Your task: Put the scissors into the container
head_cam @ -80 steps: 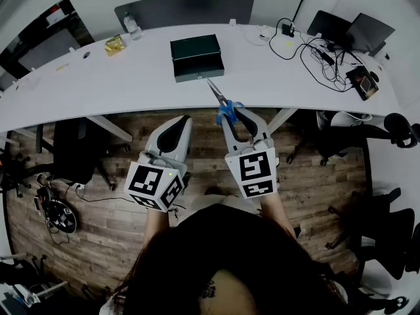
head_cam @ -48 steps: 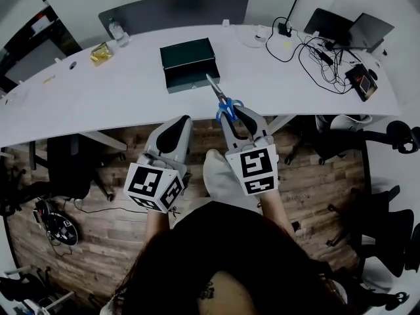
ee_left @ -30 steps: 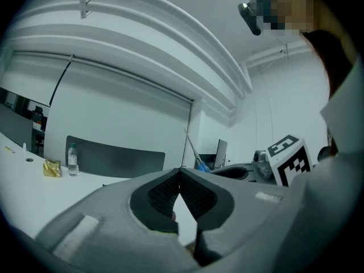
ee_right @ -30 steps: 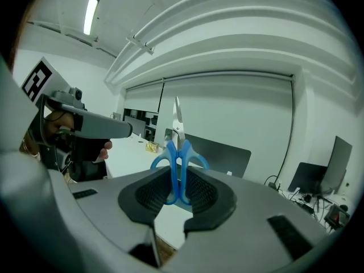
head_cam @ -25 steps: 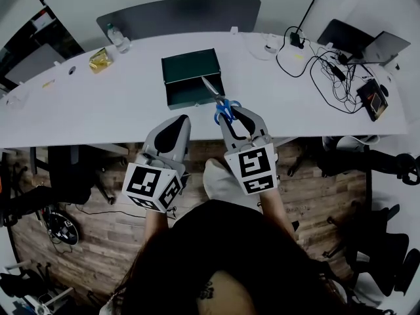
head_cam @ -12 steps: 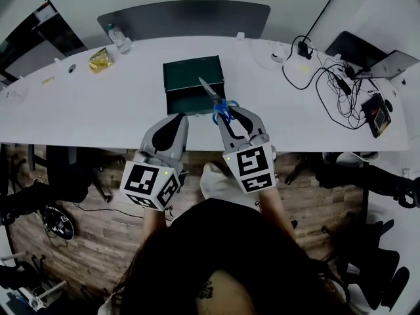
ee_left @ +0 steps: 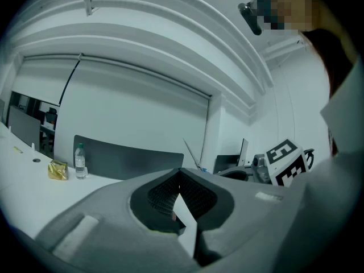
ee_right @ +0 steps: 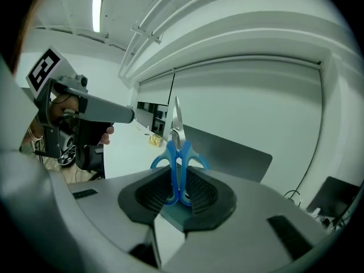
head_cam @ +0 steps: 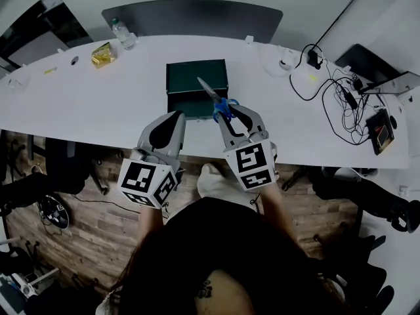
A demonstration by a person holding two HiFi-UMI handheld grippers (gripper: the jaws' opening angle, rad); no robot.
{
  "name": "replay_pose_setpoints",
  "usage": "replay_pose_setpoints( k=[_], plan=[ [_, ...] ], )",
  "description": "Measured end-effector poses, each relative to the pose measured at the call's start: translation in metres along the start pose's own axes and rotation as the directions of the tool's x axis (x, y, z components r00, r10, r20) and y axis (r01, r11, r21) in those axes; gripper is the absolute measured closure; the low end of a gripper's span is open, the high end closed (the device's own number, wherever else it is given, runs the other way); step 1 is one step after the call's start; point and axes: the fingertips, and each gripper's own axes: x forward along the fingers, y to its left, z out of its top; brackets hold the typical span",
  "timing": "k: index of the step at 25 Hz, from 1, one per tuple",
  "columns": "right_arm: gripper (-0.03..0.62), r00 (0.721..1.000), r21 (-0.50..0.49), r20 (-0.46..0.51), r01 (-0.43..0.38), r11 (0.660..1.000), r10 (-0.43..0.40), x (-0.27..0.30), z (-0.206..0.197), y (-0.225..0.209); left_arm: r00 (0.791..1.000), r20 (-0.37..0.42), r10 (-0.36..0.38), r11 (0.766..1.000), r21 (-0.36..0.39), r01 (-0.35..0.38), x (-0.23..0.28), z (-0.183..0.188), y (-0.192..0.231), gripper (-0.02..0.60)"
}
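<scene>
- Two tools come forward with the person in the head view. The right tool (head_cam: 231, 112), earlier out over the floor, now hangs over the near edge of the bench (head_cam: 79, 104). The scissors (head_cam: 213, 97) it carries now reach over the front of the container (head_cam: 187, 77) instead of stopping short of it.
- The left tool (head_cam: 176, 115) moves up alongside, just left of the right one, at the bench edge.
- In the left gripper view, the left tool (ee_left: 180, 172) is clenched, with its jaws meeting at the tips and nothing between them.
- In the right gripper view, the right tool (ee_right: 177, 187) is clamped on the blue handles of the scissors (ee_right: 176, 147), with the blades together and pointing away.
- The carry looks nearly done, leaving only lowering the tip into the container and letting go.
</scene>
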Motion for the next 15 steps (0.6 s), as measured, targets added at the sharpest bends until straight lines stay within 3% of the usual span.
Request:
replay_pose_setpoints(
  k=[15],
  plan=[
    [0.508, 0.992, -0.166, -0.077, -0.115, 0.979, 0.104, 0.052, -0.015, -0.015, 0.997, -0.007, 0.078, 0.997, 0.0, -0.078, 0.038, -0.001, 0.032, 0.571]
  ],
)
